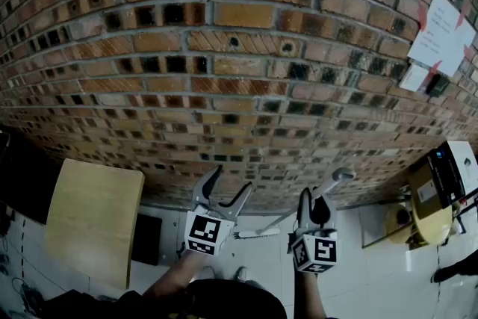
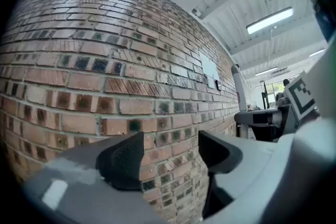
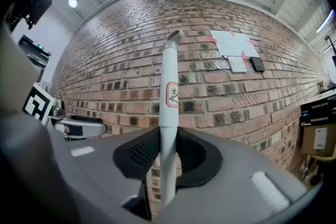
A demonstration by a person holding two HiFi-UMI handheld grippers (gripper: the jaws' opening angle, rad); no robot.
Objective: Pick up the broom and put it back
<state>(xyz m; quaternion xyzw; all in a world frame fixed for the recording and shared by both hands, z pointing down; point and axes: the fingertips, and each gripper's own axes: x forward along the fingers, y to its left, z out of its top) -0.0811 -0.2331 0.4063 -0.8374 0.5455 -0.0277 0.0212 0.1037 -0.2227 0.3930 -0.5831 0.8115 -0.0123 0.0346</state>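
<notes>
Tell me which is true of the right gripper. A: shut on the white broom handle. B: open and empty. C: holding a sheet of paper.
A: the right gripper is shut on the white broom handle, which stands upright between its jaws.

The broom (image 3: 168, 60) has its lower shaft hidden below the pads of the right hand-held gripper (image 3: 168, 150). The mark on its sticker (image 3: 171, 94) is too blurred to read. Print on the papers (image 1: 442, 37) is too small to read. The picture's right edge cuts off a cardboard box (image 3: 318, 136).
</notes>
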